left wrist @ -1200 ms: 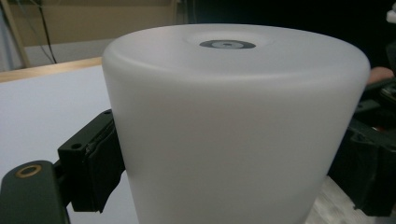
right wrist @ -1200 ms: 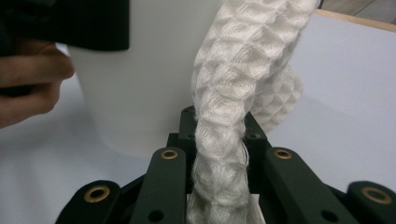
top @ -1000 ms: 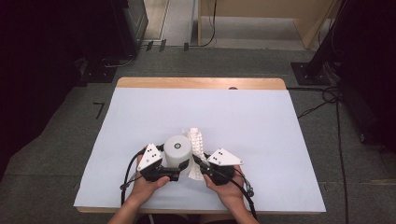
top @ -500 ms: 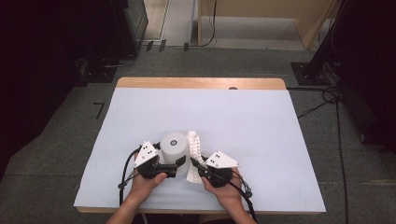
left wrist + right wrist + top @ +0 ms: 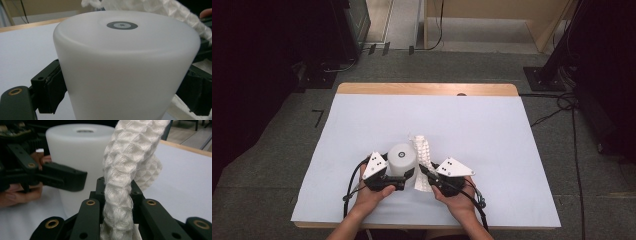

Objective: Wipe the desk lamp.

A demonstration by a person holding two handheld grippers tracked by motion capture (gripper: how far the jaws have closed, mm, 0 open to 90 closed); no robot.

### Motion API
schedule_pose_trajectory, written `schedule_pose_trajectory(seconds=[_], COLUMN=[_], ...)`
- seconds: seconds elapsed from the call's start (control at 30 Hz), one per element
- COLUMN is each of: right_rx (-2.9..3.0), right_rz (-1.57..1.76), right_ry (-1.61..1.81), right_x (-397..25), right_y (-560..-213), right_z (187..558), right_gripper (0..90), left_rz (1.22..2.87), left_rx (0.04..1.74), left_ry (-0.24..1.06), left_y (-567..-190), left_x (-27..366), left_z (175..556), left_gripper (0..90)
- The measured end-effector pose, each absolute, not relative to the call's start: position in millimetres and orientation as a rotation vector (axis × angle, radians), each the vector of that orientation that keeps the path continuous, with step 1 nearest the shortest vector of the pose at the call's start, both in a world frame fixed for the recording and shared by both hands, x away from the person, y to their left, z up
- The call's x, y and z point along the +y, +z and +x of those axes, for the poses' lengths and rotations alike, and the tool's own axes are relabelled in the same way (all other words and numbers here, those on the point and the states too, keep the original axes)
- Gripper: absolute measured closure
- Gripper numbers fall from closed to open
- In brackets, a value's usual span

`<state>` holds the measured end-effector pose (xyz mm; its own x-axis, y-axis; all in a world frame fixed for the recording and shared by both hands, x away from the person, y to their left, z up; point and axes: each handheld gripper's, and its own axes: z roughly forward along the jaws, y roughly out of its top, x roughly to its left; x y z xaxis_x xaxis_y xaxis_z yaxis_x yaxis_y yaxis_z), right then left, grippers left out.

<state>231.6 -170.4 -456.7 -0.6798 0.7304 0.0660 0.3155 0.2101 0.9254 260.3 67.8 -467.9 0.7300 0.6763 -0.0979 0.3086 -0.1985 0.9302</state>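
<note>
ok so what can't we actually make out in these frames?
- White cylinder: base cut off by the bottom edge of the left gripper view.
- White waffle-weave cloth: top runs past the right gripper view's top edge.
- Cloth's lower end: high view, hidden behind the right gripper.

Tabletop: pale blue-white sheet over it — a wooden edge shows along the far side.
Floor: grey carpet.
Cables: black, trailing on the floor at the right — near a dark stand base.
</note>
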Motion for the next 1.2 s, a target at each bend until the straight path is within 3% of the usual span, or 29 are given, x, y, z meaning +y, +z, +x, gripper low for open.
schedule_pose_trajectory(seconds=[0.27,0.37,0.6,0.67,1.03,1.2], right_rx=[2.103,2.096,2.077,2.089,2.177,2.140], right_rz=[1.035,1.056,1.124,1.127,1.085,1.060], right_ry=[1.452,1.441,1.440,1.430,1.408,1.431], right_x=[-177,-181,-192,-192,-172,-169], right_y=[-467,-468,-472,-474,-482,-470], right_z=[240,241,245,246,247,239], right_gripper=[76.8,76.8,76.8,76.7,76.7,76.8], left_rz=[1.832,1.798,1.787,1.787,1.762,1.803], left_rx=[0.739,0.795,0.955,0.964,0.843,0.798], left_ry=[0.494,0.546,0.633,0.651,0.454,0.457], left_y=[-474,-471,-468,-468,-465,-465], left_x=[66,63,43,43,58,53], left_z=[255,247,236,236,245,241], left_gripper=[8.5,3.6,3.6,8.0,8.9,8.9])
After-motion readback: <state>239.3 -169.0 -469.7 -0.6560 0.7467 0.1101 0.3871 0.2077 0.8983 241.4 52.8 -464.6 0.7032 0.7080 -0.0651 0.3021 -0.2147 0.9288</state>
